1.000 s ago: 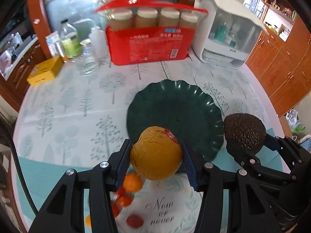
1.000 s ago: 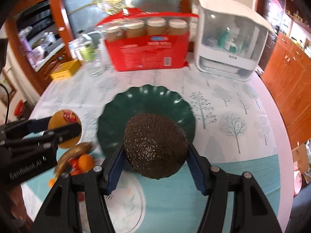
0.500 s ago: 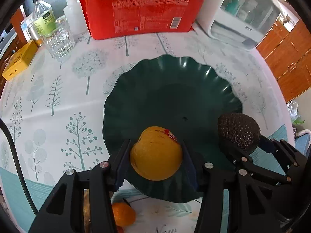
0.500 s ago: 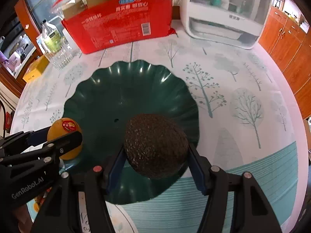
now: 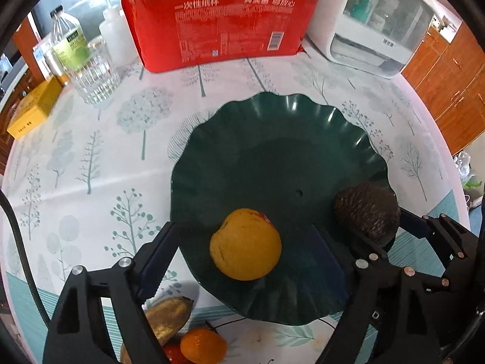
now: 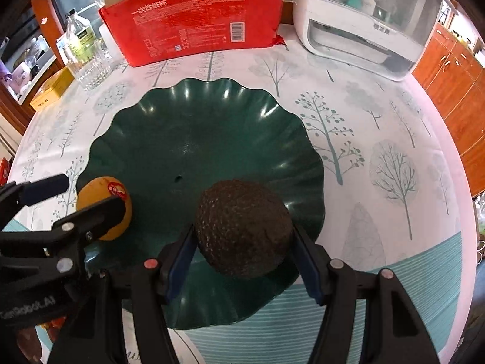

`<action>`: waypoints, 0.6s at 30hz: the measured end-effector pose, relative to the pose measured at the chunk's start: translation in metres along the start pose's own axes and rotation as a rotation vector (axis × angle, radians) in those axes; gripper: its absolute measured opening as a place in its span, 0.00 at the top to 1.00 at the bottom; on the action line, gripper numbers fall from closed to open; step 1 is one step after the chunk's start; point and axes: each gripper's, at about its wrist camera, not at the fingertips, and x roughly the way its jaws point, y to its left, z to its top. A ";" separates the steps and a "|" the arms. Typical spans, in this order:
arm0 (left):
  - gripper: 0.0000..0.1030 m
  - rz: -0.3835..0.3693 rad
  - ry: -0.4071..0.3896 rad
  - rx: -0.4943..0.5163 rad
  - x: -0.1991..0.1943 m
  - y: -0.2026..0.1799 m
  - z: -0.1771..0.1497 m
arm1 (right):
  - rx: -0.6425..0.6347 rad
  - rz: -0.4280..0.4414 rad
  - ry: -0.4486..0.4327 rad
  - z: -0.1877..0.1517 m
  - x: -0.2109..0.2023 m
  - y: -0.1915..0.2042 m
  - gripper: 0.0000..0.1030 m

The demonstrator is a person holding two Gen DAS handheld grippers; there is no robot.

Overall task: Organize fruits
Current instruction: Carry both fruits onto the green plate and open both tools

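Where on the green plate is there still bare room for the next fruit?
The green plate is bare across its middle and far half, toward the red package. The near edge is crowded: orange between the opening left gripper, avocado in the right gripper.

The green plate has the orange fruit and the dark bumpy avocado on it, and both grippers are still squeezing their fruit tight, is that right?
Not quite. The left gripper is opening: in the left wrist view its pads stand clear of the orange fruit, which lies free on the green plate. Only the right gripper is closed on the avocado.
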 end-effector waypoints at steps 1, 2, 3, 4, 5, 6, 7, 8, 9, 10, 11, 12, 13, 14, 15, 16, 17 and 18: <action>0.17 0.004 -0.002 0.003 -0.002 0.000 0.000 | -0.009 -0.011 -0.015 0.000 -0.003 0.001 0.38; 0.17 0.006 0.000 0.003 -0.004 -0.001 -0.001 | -0.020 -0.025 -0.030 0.000 -0.007 0.003 0.38; 0.17 0.007 0.000 0.002 -0.006 -0.001 -0.001 | -0.032 -0.034 -0.044 0.001 -0.011 0.005 0.37; 0.17 0.008 -0.005 -0.002 -0.008 0.000 -0.002 | -0.039 -0.034 -0.051 0.001 -0.014 0.006 0.37; 0.16 0.009 -0.002 -0.008 -0.010 0.001 -0.002 | -0.042 -0.029 -0.055 0.002 -0.017 0.007 0.37; 0.16 0.009 -0.005 -0.014 -0.012 0.002 -0.002 | -0.044 -0.019 -0.058 0.002 -0.020 0.007 0.36; 0.16 0.005 -0.010 -0.023 -0.015 0.003 -0.003 | -0.047 -0.017 -0.060 0.002 -0.023 0.008 0.36; 0.16 0.001 -0.013 -0.032 -0.018 0.004 -0.004 | -0.051 -0.018 -0.064 0.002 -0.024 0.009 0.35; 0.16 -0.004 -0.011 -0.041 -0.021 0.005 -0.004 | -0.056 -0.021 -0.066 0.002 -0.026 0.011 0.35; 0.16 -0.012 -0.017 -0.052 -0.024 0.007 -0.005 | -0.061 -0.024 -0.066 0.001 -0.028 0.012 0.35; 0.16 -0.019 -0.022 -0.064 -0.028 0.009 -0.006 | -0.065 -0.025 -0.066 0.000 -0.029 0.013 0.35; 0.16 -0.024 -0.029 -0.072 -0.031 0.010 -0.008 | -0.067 -0.025 -0.066 -0.001 -0.031 0.014 0.35; 0.16 -0.026 -0.038 -0.078 -0.034 0.011 -0.010 | -0.067 -0.022 -0.064 -0.002 -0.032 0.015 0.35; 0.16 -0.023 -0.046 -0.081 -0.037 0.011 -0.011 | -0.067 -0.019 -0.063 -0.003 -0.034 0.016 0.35; 0.16 -0.017 -0.054 -0.081 -0.040 0.012 -0.013 | -0.066 -0.017 -0.060 -0.005 -0.036 0.017 0.34; 0.16 -0.004 -0.065 -0.078 -0.044 0.011 -0.015 | -0.064 -0.016 -0.059 -0.006 -0.037 0.017 0.34; 0.16 0.007 -0.075 -0.073 -0.048 0.011 -0.017 | -0.062 -0.014 -0.059 -0.008 -0.039 0.017 0.34; 0.16 0.016 -0.085 -0.066 -0.051 0.011 -0.020 | -0.060 -0.013 -0.059 -0.010 -0.041 0.017 0.34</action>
